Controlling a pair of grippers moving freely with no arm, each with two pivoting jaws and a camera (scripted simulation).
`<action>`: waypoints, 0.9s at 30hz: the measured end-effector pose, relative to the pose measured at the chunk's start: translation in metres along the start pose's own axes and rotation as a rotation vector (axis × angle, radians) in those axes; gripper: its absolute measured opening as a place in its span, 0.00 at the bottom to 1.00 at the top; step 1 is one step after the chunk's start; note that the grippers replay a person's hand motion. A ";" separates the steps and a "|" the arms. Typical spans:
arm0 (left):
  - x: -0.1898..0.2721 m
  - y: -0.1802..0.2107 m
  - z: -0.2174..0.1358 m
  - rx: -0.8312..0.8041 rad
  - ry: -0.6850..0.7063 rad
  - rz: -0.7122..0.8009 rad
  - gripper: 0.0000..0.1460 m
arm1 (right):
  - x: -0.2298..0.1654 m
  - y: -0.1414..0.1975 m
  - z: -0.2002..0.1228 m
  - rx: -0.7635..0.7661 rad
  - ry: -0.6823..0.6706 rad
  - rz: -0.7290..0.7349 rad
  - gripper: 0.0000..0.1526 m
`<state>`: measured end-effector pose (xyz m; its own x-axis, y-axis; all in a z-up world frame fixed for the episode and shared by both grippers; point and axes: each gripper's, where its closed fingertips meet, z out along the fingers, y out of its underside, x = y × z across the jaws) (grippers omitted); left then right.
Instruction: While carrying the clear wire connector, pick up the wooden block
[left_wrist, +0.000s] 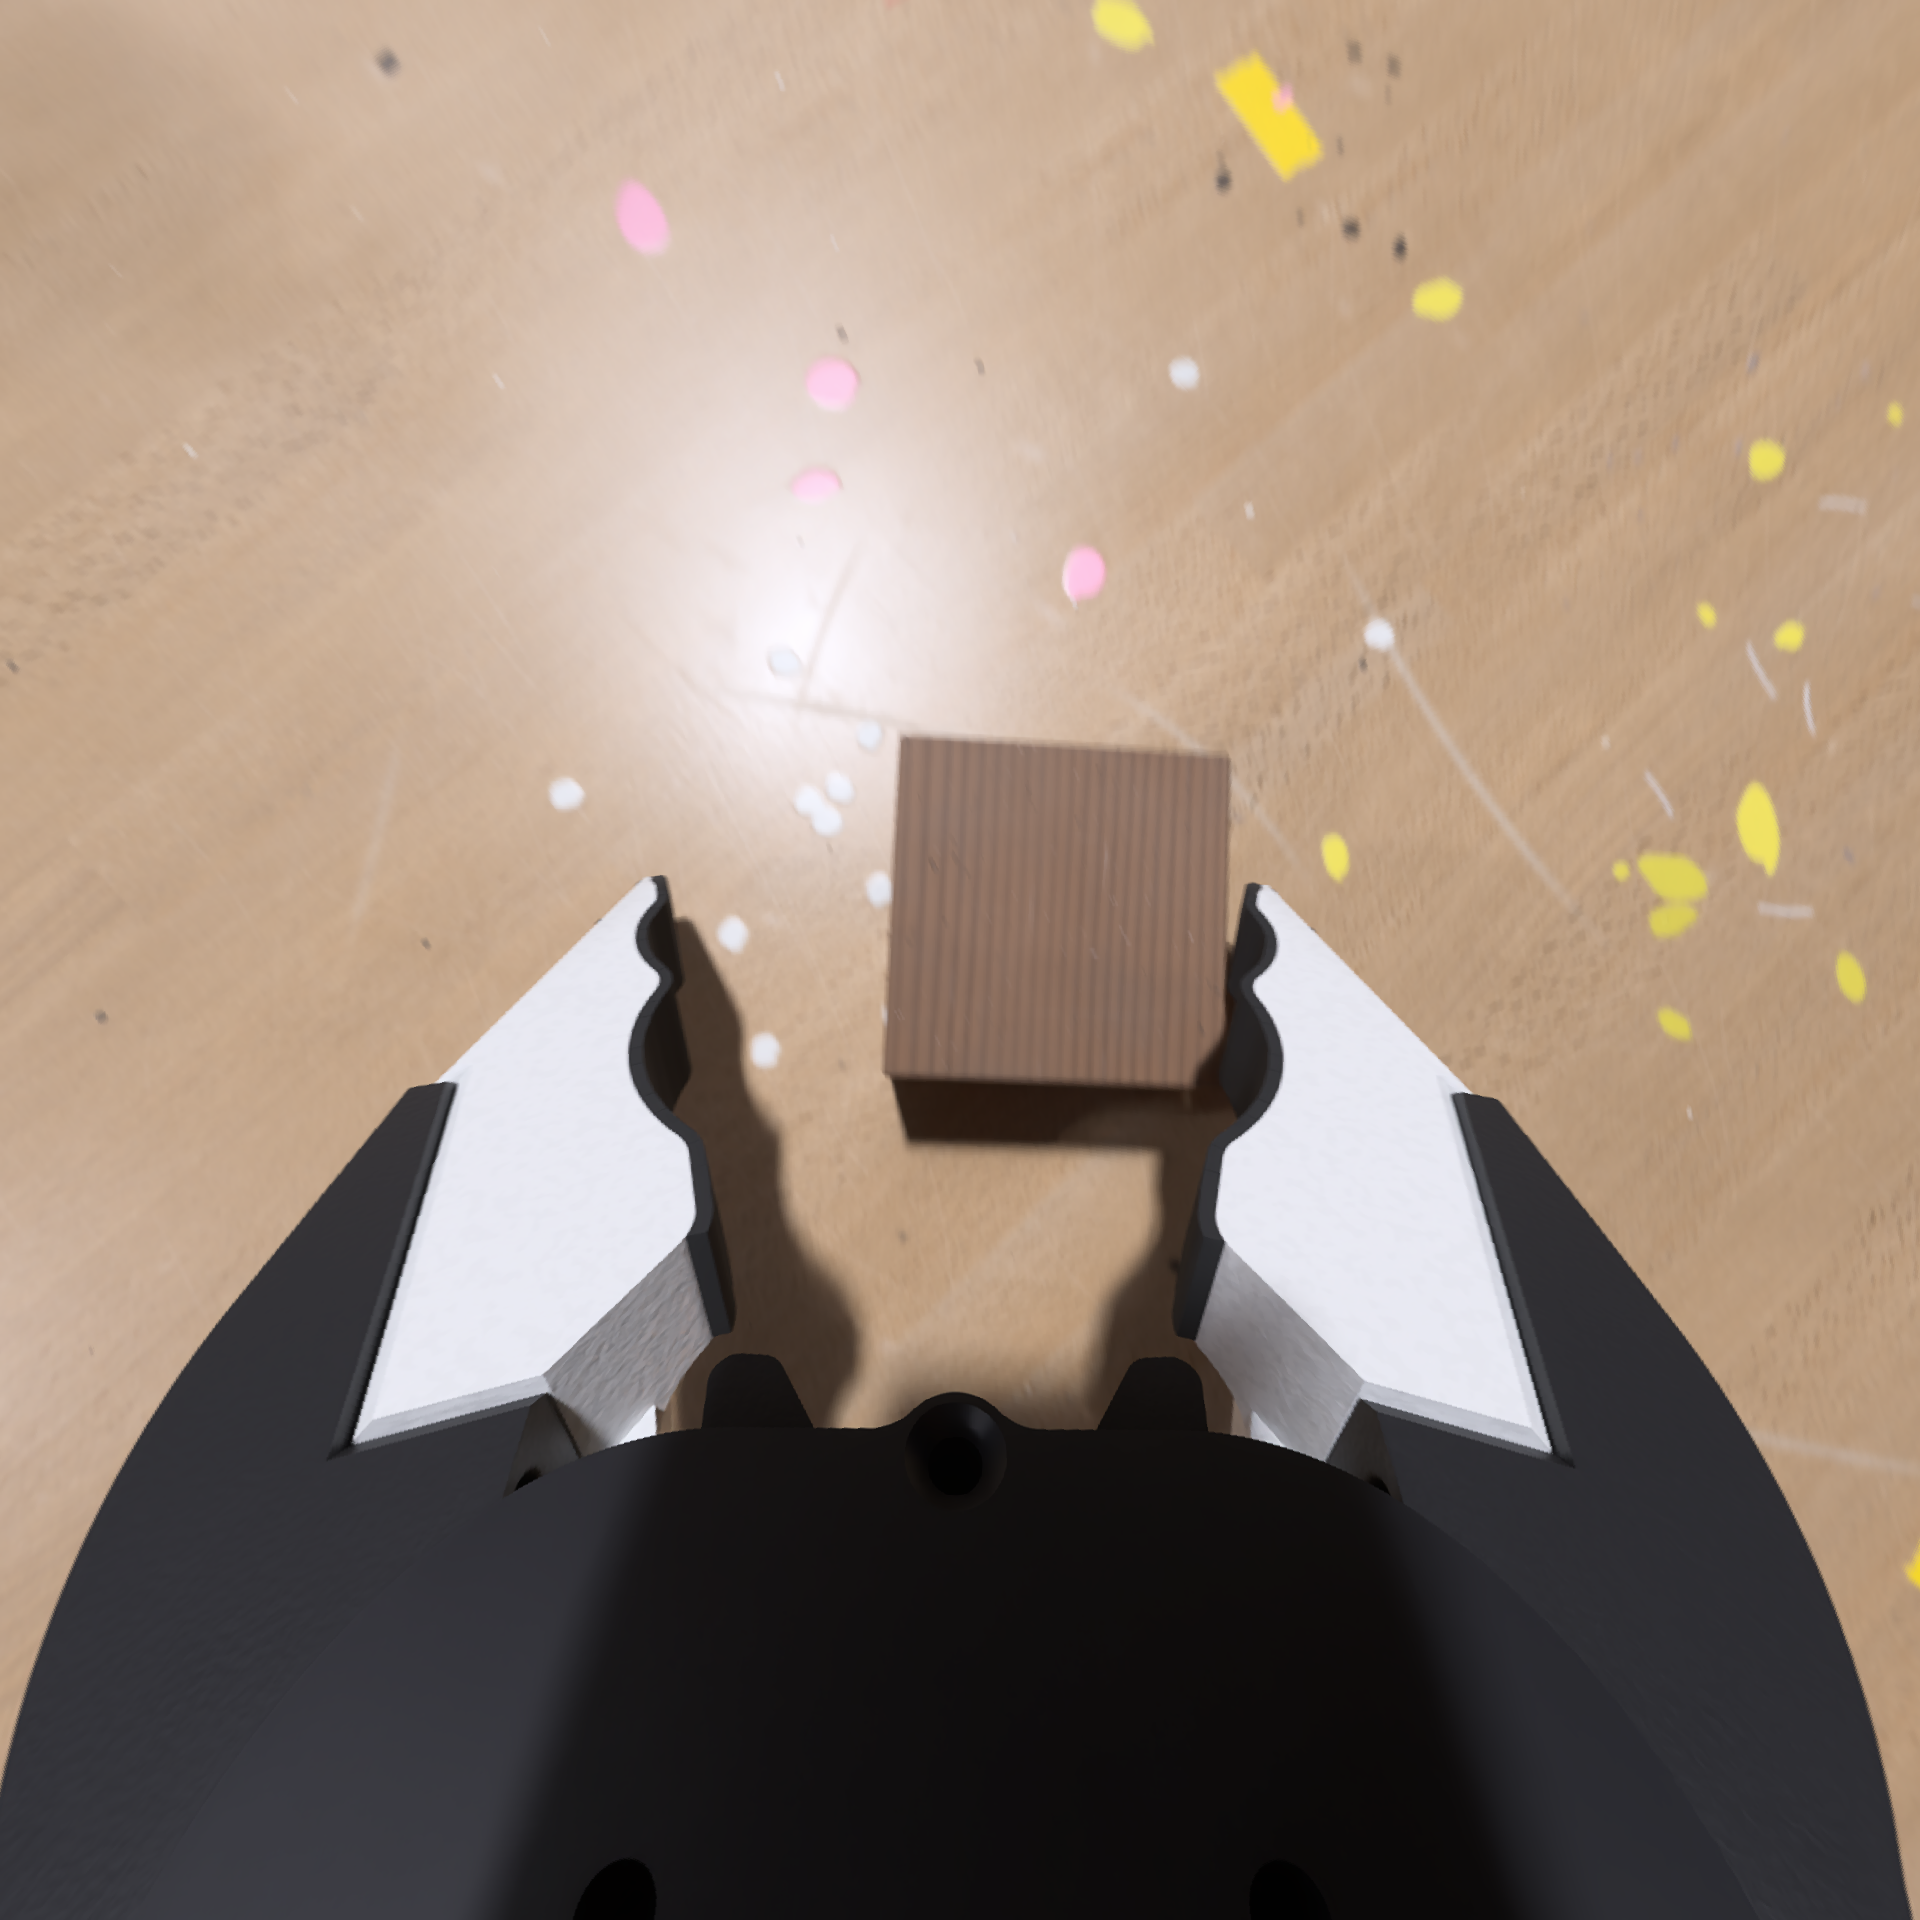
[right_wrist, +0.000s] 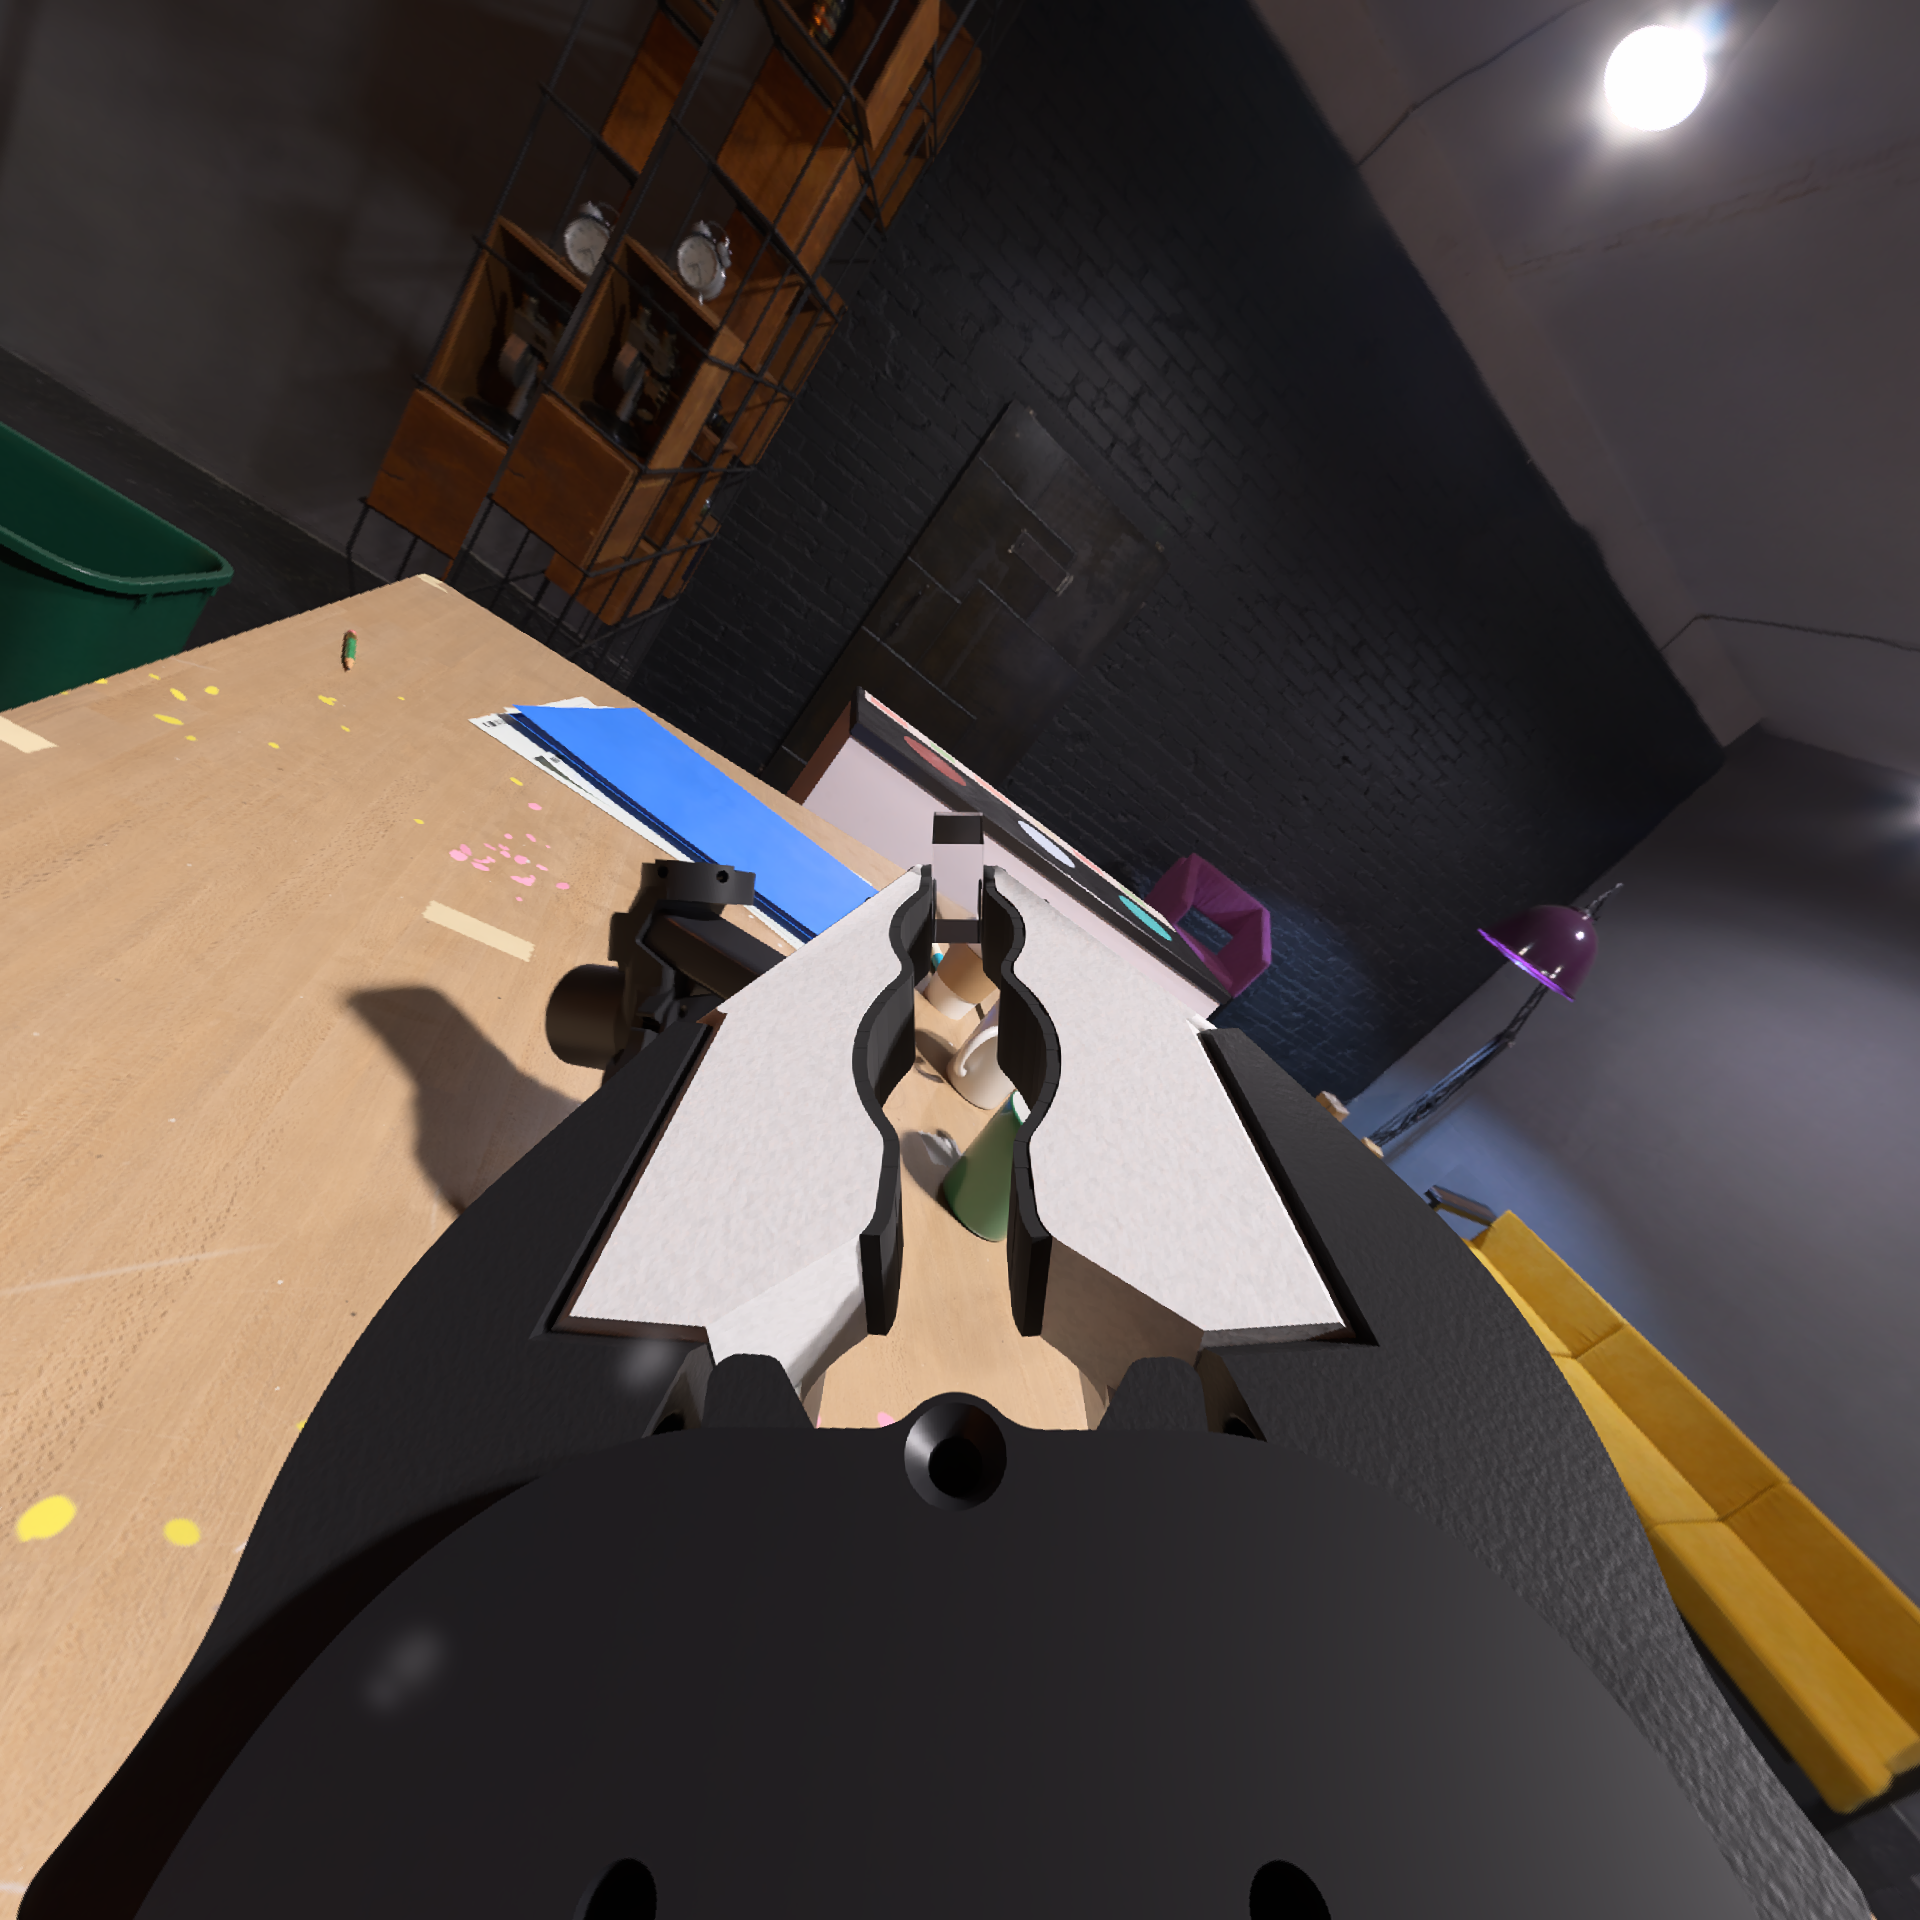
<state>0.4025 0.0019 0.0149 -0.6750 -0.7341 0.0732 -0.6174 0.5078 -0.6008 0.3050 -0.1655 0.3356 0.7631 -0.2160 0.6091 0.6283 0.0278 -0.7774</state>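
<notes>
In the left wrist view the wooden block (left_wrist: 1055, 914), a brown cube with fine stripes, sits on the paint-flecked wooden table (left_wrist: 416, 623). My left gripper (left_wrist: 956, 888) is open and points down, with the block between its fingers, close against the right finger (left_wrist: 1340, 1101) and well apart from the left one. In the right wrist view my right gripper (right_wrist: 954, 883) is shut on the clear wire connector (right_wrist: 956, 847), a small clear piece with a dark top that sticks out past the fingertips, held above the table. The left gripper also shows farther off in the right wrist view (right_wrist: 665, 966), low over the table.
A blue folder on white papers (right_wrist: 675, 790) lies beyond the left gripper. A green cone (right_wrist: 982, 1174) and mugs (right_wrist: 971, 1060) lie on the table past my right fingers. A green bin (right_wrist: 83, 582), a shelf unit (right_wrist: 644, 343) and a yellow sofa (right_wrist: 1714, 1507) stand around the table.
</notes>
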 end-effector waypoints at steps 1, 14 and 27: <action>0.003 0.007 -0.002 -0.029 0.000 0.008 0.68 | 0.000 -0.001 0.000 0.001 0.003 -0.005 0.05; -0.001 0.020 -0.011 -0.074 -0.104 0.164 0.70 | -0.003 0.001 0.000 -0.027 0.017 -0.038 0.05; 0.008 0.015 -0.003 -0.064 -0.073 0.049 0.46 | 0.004 0.012 0.001 -0.055 0.054 -0.011 0.05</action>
<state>0.3873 0.0049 0.0088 -0.6751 -0.7376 -0.0142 -0.6107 0.5695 -0.5501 0.3157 -0.1654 0.3291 0.7463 -0.2680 0.6093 0.6260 -0.0284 -0.7793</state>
